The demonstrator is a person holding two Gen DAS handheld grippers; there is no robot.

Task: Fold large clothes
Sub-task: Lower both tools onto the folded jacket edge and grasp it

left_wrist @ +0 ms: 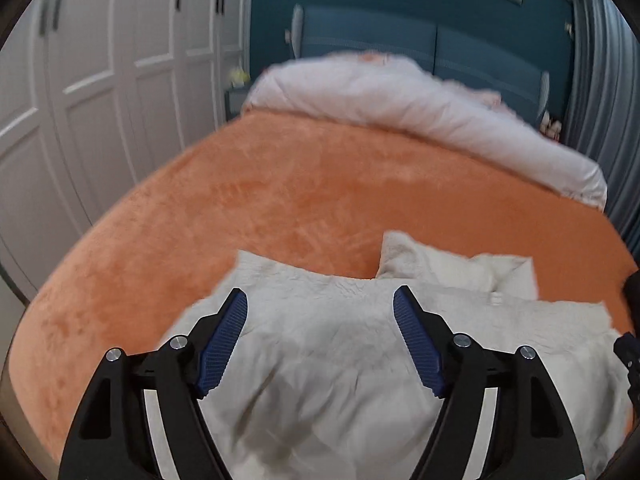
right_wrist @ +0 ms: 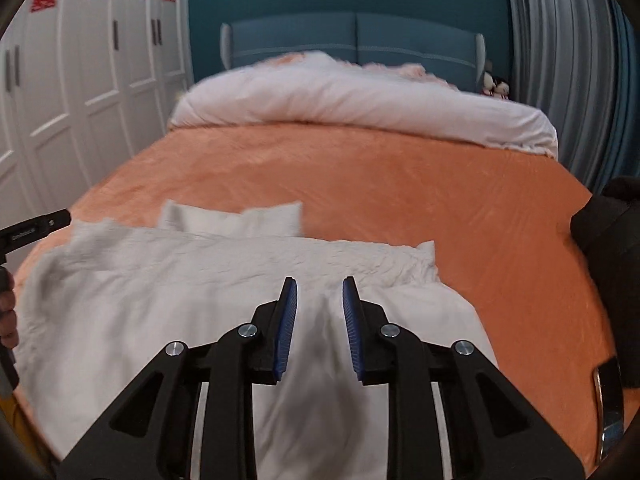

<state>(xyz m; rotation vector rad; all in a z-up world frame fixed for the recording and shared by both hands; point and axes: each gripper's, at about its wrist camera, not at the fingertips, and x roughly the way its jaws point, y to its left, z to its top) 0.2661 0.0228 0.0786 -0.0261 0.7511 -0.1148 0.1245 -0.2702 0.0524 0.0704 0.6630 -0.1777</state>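
One white garment [left_wrist: 328,360] lies at the frame's bottom on one orange bed [left_wrist: 280,200]; left gripper [left_wrist: 320,304] and right gripper [right_wrist: 319,284] hover with jaws parted, empty.

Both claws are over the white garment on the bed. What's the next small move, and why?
Probably lower the left claw onto the near part of the white garment and close on it. Both it and the right claw are open and hold nothing, and the garment lies rumpled on the orange bedspread with a far flap sticking out beyond the body.
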